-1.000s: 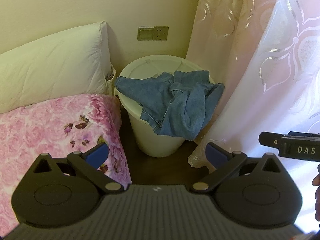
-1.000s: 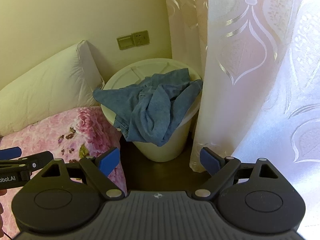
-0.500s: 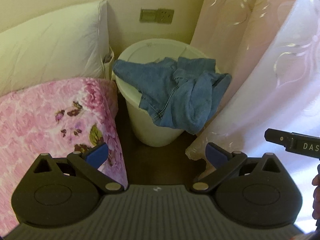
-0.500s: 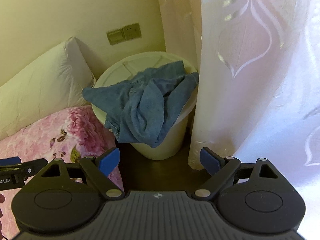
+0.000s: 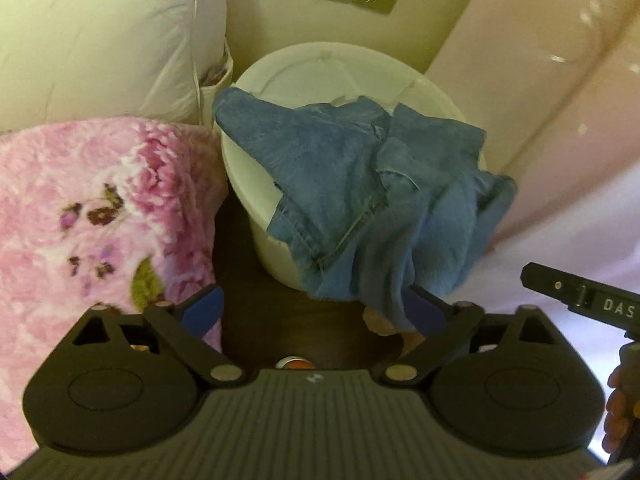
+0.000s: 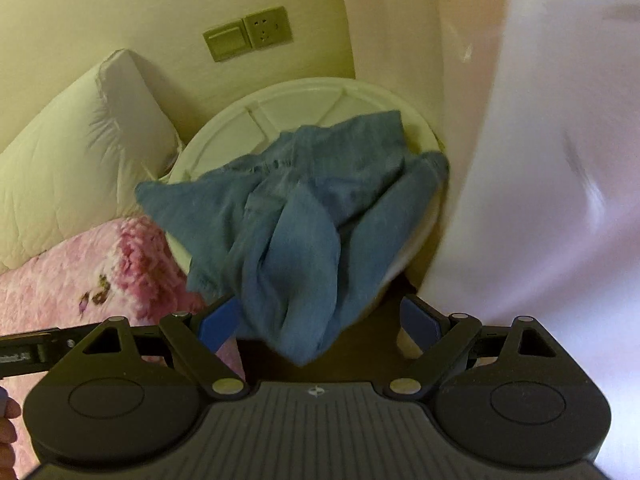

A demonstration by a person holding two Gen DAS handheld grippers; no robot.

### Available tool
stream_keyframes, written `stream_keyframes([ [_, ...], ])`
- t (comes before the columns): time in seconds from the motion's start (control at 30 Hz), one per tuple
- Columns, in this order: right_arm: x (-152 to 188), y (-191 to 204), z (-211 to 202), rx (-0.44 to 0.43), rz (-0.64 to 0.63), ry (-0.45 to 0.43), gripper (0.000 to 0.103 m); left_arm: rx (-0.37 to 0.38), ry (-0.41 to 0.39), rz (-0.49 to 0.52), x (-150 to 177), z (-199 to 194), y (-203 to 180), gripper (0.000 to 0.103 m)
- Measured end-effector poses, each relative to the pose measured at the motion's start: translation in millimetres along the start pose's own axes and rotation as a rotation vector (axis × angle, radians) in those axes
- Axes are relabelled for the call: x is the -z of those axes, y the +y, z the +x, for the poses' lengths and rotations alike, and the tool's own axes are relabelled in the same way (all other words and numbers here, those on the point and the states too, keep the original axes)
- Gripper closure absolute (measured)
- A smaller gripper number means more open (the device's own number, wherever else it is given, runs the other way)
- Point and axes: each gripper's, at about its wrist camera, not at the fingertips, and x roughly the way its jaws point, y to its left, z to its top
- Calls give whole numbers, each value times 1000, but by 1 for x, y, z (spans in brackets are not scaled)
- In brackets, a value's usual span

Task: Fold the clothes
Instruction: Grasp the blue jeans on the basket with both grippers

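Observation:
A crumpled blue denim garment (image 5: 360, 200) (image 6: 304, 220) lies draped over the lid and front rim of a white round bin (image 5: 320, 64) (image 6: 296, 108), hanging down its side. My left gripper (image 5: 314, 314) is open just below the garment's lower hem, with the right fingertip (image 5: 424, 312) touching the hanging cloth. My right gripper (image 6: 320, 322) is also open, and the garment's lowest fold hangs between its blue pads. The right gripper's body (image 5: 580, 298) shows at the right edge of the left wrist view.
A bed with a pink flowered blanket (image 5: 92, 208) (image 6: 80, 272) and a white pillow (image 5: 104, 40) (image 6: 68, 160) stands left of the bin. Pale curtains (image 5: 560, 120) (image 6: 540, 160) hang on the right. A wall socket plate (image 6: 248, 38) sits behind. Dark floor (image 5: 288, 328) lies between bed and bin.
Both grippers have moved forward and down toward the bin, so the denim garment now fills the middle of each view and reaches the fingertips. Both stay open.

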Motion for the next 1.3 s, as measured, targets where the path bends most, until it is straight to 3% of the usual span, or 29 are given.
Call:
stream_keyframes([
  [0.13, -31, -14, 36, -44, 25, 4, 26, -7, 28, -48, -23, 41, 3, 23],
  [0.2, -41, -20, 56, -54, 46, 22, 26, -6, 37, -70, -29, 56, 7, 31],
  [0.3, -50, -29, 82, -57, 68, 60, 27, -2, 51, -105, -38, 79, 12, 32],
  [0.4, -52, -34, 98, -73, 94, 80, 39, 1, 65, -139, -46, 102, 17, 32],
  [0.63, -56, -42, 129, -115, 155, 122, 40, 10, 97, -219, -67, 155, 29, 32],
  [0.9, -58, -51, 164, -166, 230, 160, 37, 94, 49, -218, -74, 166, 28, 34],
  [0.97, -57, -52, 171, -195, 251, 161, 43, 115, 37, -218, -76, 169, 27, 49],
  [1.0, -57, -53, 175, -215, 262, 161, 52, 125, 31, -218, -77, 170, 27, 55],
  [1.03, -57, -53, 175, -232, 274, 157, 77, 136, 25, -217, -78, 171, 27, 59],
  [1.1, -58, -54, 173, -263, 297, 148, 84, 157, 12, -217, -80, 174, 27, 86],
  [1.17, -61, -54, 167, -297, 314, 127, 91, 178, 0, -216, -81, 177, 26, 91],
  [1.3, -79, -46, 129, -371, 280, 20, 94, 239, -99, -181, -89, 128, 16, 94],
])
